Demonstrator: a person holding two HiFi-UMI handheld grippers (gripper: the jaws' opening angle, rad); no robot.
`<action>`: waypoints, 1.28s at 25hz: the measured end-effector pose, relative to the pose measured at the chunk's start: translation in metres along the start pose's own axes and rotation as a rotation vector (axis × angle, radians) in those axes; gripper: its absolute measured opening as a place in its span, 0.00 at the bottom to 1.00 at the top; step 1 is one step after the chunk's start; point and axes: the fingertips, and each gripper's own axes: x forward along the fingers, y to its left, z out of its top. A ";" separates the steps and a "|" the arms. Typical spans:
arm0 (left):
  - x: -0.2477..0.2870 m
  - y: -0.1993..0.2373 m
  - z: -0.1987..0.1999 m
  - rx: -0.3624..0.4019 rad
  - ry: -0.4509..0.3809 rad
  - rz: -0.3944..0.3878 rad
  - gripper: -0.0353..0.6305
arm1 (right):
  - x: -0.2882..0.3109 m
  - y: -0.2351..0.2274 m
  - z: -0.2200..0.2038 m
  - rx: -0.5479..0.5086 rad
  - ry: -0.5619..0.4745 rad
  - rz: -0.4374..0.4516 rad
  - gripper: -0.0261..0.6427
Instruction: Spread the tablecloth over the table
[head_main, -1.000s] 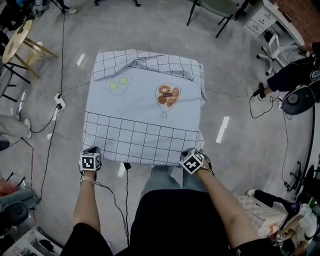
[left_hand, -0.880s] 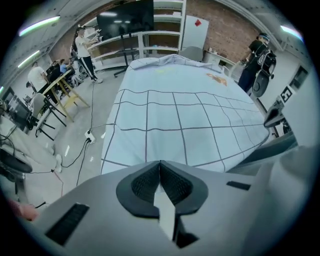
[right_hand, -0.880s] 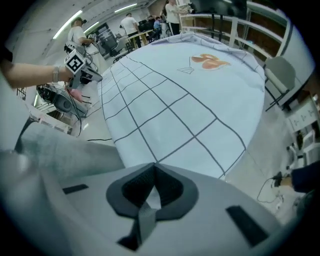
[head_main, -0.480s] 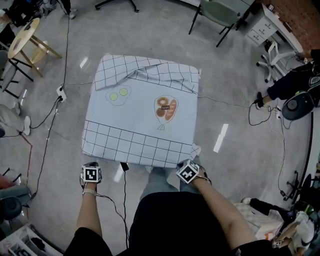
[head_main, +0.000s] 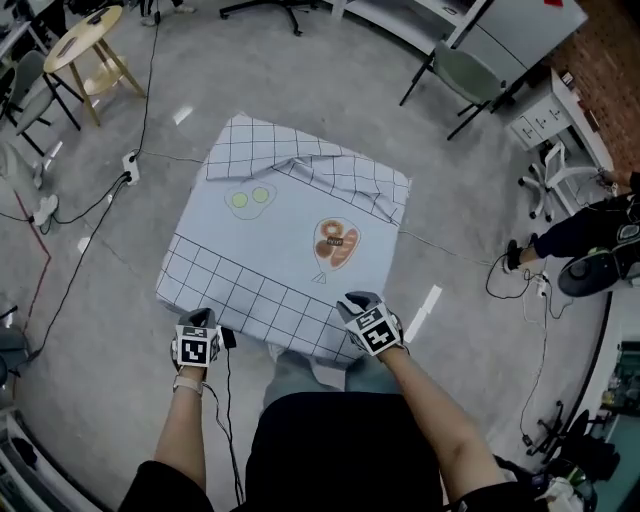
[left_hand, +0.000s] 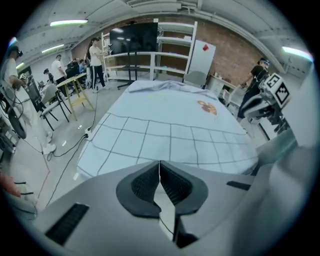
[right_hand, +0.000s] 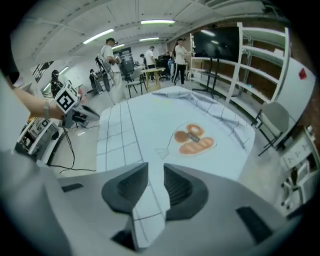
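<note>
Left gripper (left_hand: 159, 167): jaws closed, with a thin bit of the near edge of the tablecloth (head_main: 290, 250) pinched between them.
Right gripper (right_hand: 156, 175): jaws partly apart and just been opening; a checked strip of the cloth lies loose between them.
Tablecloth: spread ahead of both grippers, its checked border at their tips.
Bread print (head_main: 336, 243): ahead of the right gripper.
Far edge (head_main: 330, 170): folded back, well beyond both grippers.
</note>
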 end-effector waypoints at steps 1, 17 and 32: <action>0.002 -0.012 0.009 -0.006 -0.014 -0.014 0.07 | -0.001 -0.013 0.018 -0.018 -0.022 0.002 0.18; 0.071 -0.149 0.060 -0.366 0.062 0.086 0.07 | 0.091 -0.154 0.279 -0.397 -0.197 0.245 0.25; 0.100 -0.168 0.049 -0.580 0.257 0.209 0.07 | 0.260 -0.120 0.386 -0.673 -0.032 0.376 0.34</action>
